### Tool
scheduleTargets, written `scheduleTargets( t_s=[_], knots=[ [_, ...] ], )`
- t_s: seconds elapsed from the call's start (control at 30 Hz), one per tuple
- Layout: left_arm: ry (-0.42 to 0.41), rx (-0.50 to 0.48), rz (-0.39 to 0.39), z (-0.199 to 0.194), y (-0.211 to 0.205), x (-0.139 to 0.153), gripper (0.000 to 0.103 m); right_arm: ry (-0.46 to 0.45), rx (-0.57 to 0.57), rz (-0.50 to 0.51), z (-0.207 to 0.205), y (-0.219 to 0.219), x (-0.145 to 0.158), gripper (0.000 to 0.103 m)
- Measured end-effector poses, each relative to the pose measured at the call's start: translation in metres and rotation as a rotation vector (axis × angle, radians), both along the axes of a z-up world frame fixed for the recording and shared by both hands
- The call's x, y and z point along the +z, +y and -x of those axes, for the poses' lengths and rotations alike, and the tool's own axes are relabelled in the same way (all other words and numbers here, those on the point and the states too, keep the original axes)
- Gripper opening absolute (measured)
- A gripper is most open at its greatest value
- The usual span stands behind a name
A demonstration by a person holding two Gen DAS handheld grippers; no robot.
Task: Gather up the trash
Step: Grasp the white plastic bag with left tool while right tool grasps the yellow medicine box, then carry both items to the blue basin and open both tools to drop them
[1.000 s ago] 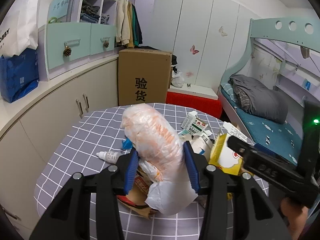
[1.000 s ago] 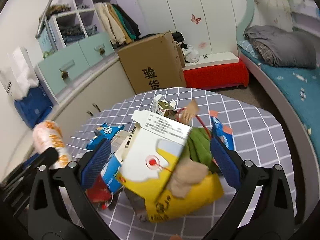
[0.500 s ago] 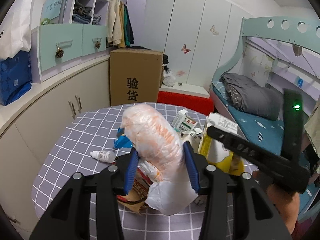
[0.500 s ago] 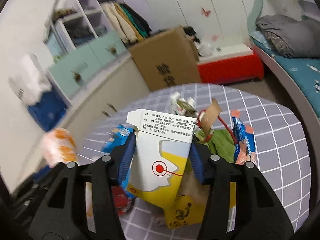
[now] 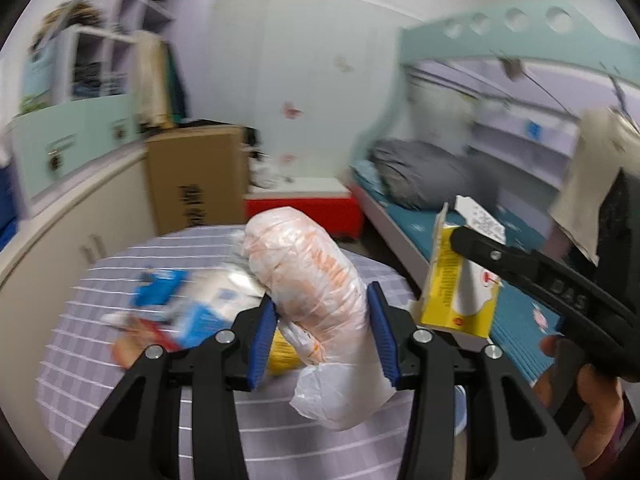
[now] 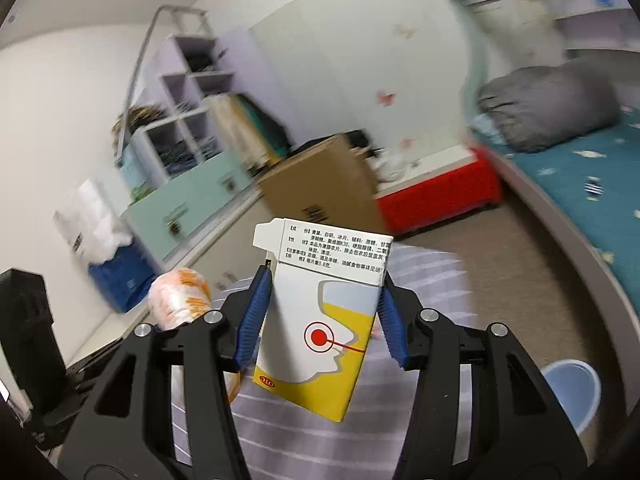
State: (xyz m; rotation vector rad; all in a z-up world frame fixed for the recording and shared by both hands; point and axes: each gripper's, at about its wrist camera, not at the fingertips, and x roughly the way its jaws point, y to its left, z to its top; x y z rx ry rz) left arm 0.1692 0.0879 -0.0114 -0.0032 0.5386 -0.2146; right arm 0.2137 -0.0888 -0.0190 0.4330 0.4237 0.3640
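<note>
The landmark for the coming move is the blue bin (image 6: pixel 570 394), which stands on the floor past the desk (image 6: pixel 420 420) edge, low and to the right of the right gripper (image 6: pixel 320 320). That gripper is clamped on a yellow and white carton (image 6: pixel 324 320), lifted clear of the desk; the jaws closed onto it within the last second and have held that width since. The carton stands nearly upright between the pads, its long axis running up from the jaws and tipped a little toward the bin, so a drop would need the gripper to travel down and right. The left gripper (image 5: pixel 322 336) grips a wad of clear bag with orange print (image 5: pixel 312 280), which rises out of the jaws with its white tail hanging below them. From the left wrist view only a sliver of what I take to be the bin shows under the right finger, so the right hand looks nearer to the bin, the left farther away on the far side of the carton. More litter, blue, white and red, lies on the desk beyond the bag, too blurred to name. The carton carries small Chinese print on its top flap, a red dot on a head outline, and a red "OTC" oval near its base. A brown box (image 6: pixel 324 184) behind bears dark characters, unreadable here.
</note>
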Motion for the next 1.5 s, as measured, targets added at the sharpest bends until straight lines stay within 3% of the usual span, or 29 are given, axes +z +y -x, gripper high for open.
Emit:
scheduleTargets(
  t_s=[0.17, 0.27, 0.4, 0.53, 0.7, 0.73, 0.8, 1.0, 1.23, 1.5],
  knots=[
    [0.066, -0.179, -0.019, -0.01, -0.091, -0.029, 0.044, 0.047, -0.193, 0.06, 0.038, -0.087, -0.035, 0.051],
    [0.116, -0.272, -0.053, -0.021, -0.149, -0.059, 0.044, 0.124, -0.309, 0.091, 0.048, -0.135, -0.069, 0.051],
    [0.232, -0.37, -0.083, -0.04, -0.213, -0.116, 0.044, 0.241, -0.375, 0.073, 0.048, -0.184, -0.124, 0.051],
    [0.311, -0.405, -0.152, -0.068, -0.256, -0.177, 0.044, 0.349, -0.446, 0.084, 0.032, -0.207, -0.186, 0.051],
    [0.411, -0.379, -0.195, -0.103, -0.284, -0.239, 0.044, 0.427, -0.496, 0.065, 0.002, -0.229, -0.255, 0.052],
    [0.428, -0.377, -0.204, -0.11, -0.288, -0.25, 0.044, 0.436, -0.499, 0.062, -0.003, -0.233, -0.264, 0.056],
    [0.461, -0.368, -0.234, -0.12, -0.293, -0.268, 0.044, 0.495, -0.512, 0.067, -0.015, -0.243, -0.29, 0.074],
    [0.512, -0.37, -0.265, -0.132, -0.302, -0.298, 0.044, 0.547, -0.541, 0.022, -0.009, -0.259, -0.313, 0.077],
    [0.585, -0.397, -0.273, -0.137, -0.325, -0.335, 0.045, 0.548, -0.619, 0.078, 0.014, -0.265, -0.312, 0.079],
    [0.574, -0.44, -0.272, -0.135, -0.352, -0.334, 0.046, 0.496, -0.697, 0.061, 0.029, -0.281, -0.293, 0.083]
  ],
)
